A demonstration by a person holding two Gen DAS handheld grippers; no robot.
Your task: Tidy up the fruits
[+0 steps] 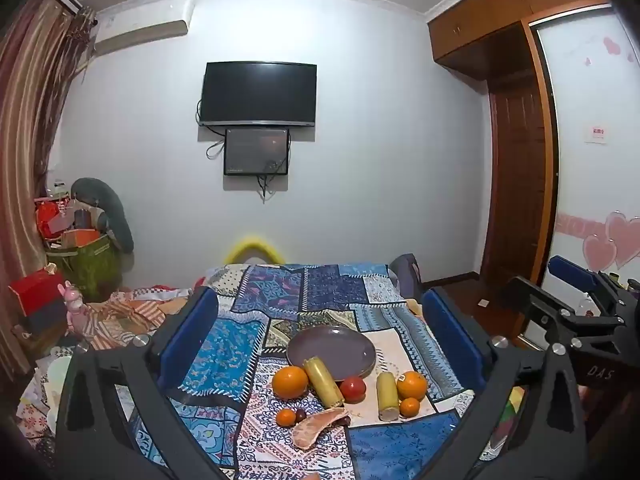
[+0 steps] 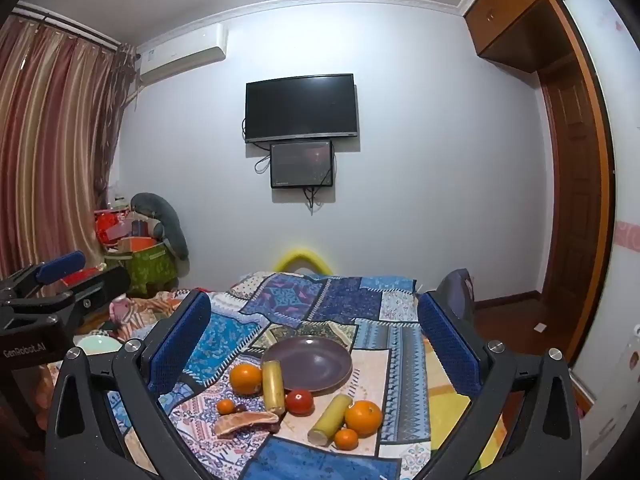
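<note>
An empty purple plate sits on a patchwork-covered table. In front of it lie two large oranges, two yellow cane pieces, a red tomato, two small tangerines, a dark small fruit and a pomelo segment. My left gripper and my right gripper are both open, empty, and held above and short of the fruit. The right gripper also shows in the left wrist view.
A wall TV and a small screen hang ahead. A cluttered box pile and curtains stand at left. A wooden wardrobe and door stand at right. A dark chair back stands at the table's far right corner.
</note>
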